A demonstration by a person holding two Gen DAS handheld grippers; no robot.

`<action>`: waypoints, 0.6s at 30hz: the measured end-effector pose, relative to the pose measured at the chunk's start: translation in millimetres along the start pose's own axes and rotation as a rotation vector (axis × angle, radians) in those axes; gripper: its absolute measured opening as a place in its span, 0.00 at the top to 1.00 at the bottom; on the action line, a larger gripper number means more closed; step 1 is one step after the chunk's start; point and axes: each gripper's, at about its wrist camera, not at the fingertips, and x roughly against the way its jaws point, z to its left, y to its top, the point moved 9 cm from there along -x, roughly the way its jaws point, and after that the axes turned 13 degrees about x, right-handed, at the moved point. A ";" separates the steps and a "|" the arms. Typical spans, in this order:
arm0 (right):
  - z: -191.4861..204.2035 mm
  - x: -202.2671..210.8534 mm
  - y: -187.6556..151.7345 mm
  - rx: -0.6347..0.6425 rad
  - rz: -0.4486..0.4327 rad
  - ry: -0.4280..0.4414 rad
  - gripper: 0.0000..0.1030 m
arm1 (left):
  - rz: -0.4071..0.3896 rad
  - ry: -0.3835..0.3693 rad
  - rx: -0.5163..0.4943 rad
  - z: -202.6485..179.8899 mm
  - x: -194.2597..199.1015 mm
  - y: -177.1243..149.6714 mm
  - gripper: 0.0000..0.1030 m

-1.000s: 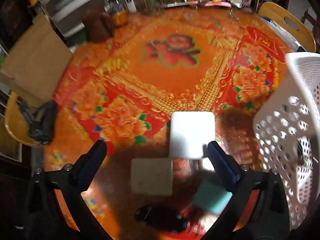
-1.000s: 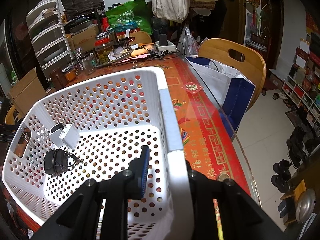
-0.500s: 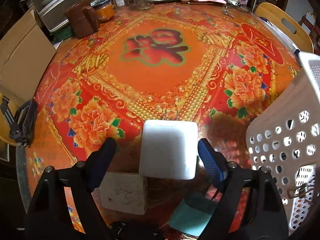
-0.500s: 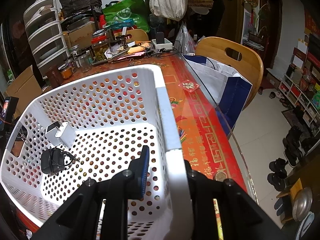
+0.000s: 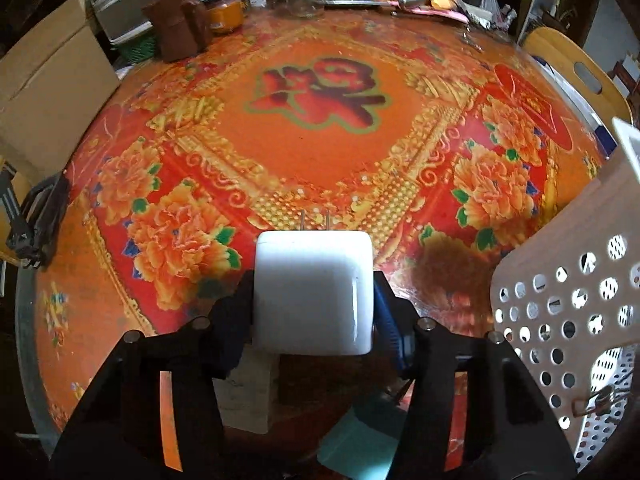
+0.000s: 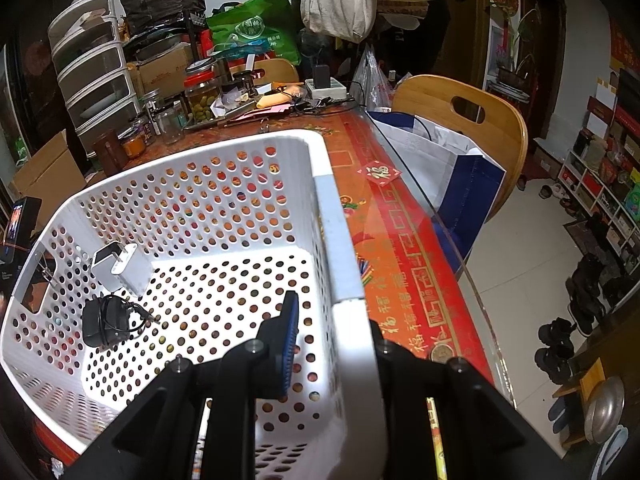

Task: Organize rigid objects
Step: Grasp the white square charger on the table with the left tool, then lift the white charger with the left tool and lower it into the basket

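A white plug-in charger (image 5: 312,304) lies on the red flowered tablecloth with its two prongs pointing away. My left gripper (image 5: 313,280) straddles it; the jaws are closing and both pads touch its sides. The white perforated basket (image 5: 560,312) stands just to the right of it. My right gripper (image 6: 332,320) is shut on the basket's near wall (image 6: 344,264), one finger inside and one outside. Inside the basket lie another white charger (image 6: 120,266) and a black adapter with a coiled cable (image 6: 106,322).
A beige block (image 5: 248,396) and a teal card (image 5: 356,440) lie under the left gripper. Jars and brown containers (image 5: 176,32) crowd the table's far edge. A cardboard box (image 5: 44,80) stands at the left and a wooden chair (image 6: 460,128) at the right.
The left gripper sank toward the white charger and its jaws drew in from wide apart until they meet its sides. The right gripper and the basket kept still.
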 end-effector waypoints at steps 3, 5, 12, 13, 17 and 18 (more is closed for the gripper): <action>-0.4 0.5 -0.1 0.001 -0.003 0.001 0.81 | -0.062 0.003 0.018 5.1 17.2 7.2 0.49; -0.5 0.6 -0.1 0.001 -0.004 0.000 0.81 | -0.111 0.018 0.022 9.3 34.9 12.9 0.49; -0.4 0.7 0.1 0.002 -0.004 0.000 0.81 | -0.247 0.042 0.020 19.5 106.2 27.9 0.49; -0.8 0.8 -0.1 0.001 -0.004 0.000 0.81 | -0.278 0.067 0.014 20.5 119.1 29.9 0.49; -0.3 0.7 0.2 0.003 -0.005 0.001 0.81 | -0.360 0.180 0.008 23.9 163.9 32.8 0.49; -0.2 0.7 0.2 0.002 -0.005 0.002 0.81 | -0.368 0.187 0.009 24.1 171.2 32.4 0.49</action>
